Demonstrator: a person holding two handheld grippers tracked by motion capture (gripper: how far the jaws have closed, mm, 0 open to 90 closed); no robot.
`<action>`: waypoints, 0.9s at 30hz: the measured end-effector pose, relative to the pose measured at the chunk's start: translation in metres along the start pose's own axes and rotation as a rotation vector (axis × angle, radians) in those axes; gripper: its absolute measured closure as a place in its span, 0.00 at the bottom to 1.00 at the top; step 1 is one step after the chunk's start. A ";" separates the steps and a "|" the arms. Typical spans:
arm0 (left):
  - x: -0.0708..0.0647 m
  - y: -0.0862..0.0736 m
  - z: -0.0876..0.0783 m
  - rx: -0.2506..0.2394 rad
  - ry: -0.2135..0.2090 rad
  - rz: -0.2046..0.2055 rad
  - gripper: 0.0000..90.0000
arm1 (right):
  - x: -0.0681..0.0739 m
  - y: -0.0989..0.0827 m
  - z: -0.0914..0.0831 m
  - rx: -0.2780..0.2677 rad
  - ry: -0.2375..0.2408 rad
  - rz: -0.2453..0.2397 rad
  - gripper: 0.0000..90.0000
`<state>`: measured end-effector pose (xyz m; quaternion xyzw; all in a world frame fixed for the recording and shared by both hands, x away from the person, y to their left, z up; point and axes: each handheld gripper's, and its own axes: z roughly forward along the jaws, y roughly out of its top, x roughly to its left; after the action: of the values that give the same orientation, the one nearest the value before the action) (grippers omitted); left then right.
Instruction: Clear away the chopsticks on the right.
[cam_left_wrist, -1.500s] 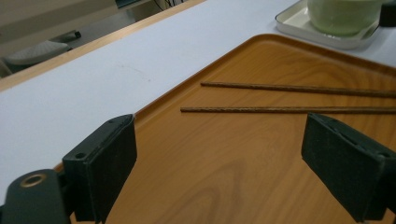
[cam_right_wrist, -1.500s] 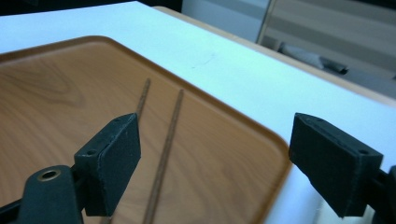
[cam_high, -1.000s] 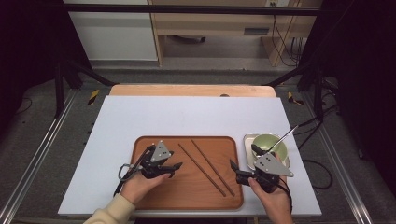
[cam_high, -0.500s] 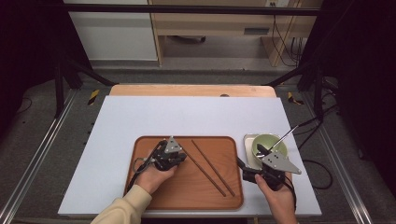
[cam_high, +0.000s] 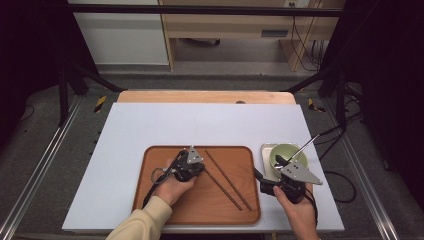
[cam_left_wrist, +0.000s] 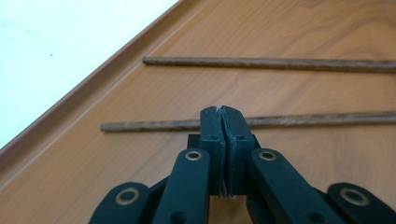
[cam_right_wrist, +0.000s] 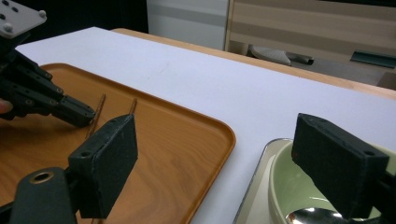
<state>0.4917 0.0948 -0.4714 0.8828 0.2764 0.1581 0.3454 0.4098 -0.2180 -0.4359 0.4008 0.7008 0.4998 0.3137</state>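
High view, nearest first: a sleeve and hand come in from 6 o'clock, carrying the left gripper over the tray. At 3 o'clock of it, off the tray's right edge, the other hand holds the right gripper just at 7 o'clock of the bowl, which sits in a metal dish with a spoon leaning out toward 1 o'clock.

Two chopsticks lie side by side on the tray, running from 11 o'clock to 5 o'clock. The left gripper's tips meet the near chopstick close to its upper end; the far chopstick lies just beyond, untouched.

Left gripper view: the jaws have just been closing and now stand pressed together, pad against pad, right at the near chopstick. Whether the stick is pinched at the tips I cannot tell.

Right gripper view: its jaws stand wide apart with nothing between them.
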 end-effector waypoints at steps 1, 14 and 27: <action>-0.001 0.001 0.001 -0.002 -0.012 0.003 0.98 | 0.000 0.000 0.000 -0.001 0.003 0.004 0.16; -0.013 0.011 0.010 -0.004 -0.034 0.047 1.00 | -0.001 -0.001 0.002 0.006 0.011 -0.006 0.17; -0.020 0.022 0.021 -0.018 -0.065 0.063 1.00 | 0.001 -0.001 0.006 0.013 0.008 -0.005 0.18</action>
<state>0.4943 0.0583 -0.4729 0.8925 0.2357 0.1428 0.3571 0.4140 -0.2146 -0.4386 0.3989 0.7063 0.4960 0.3097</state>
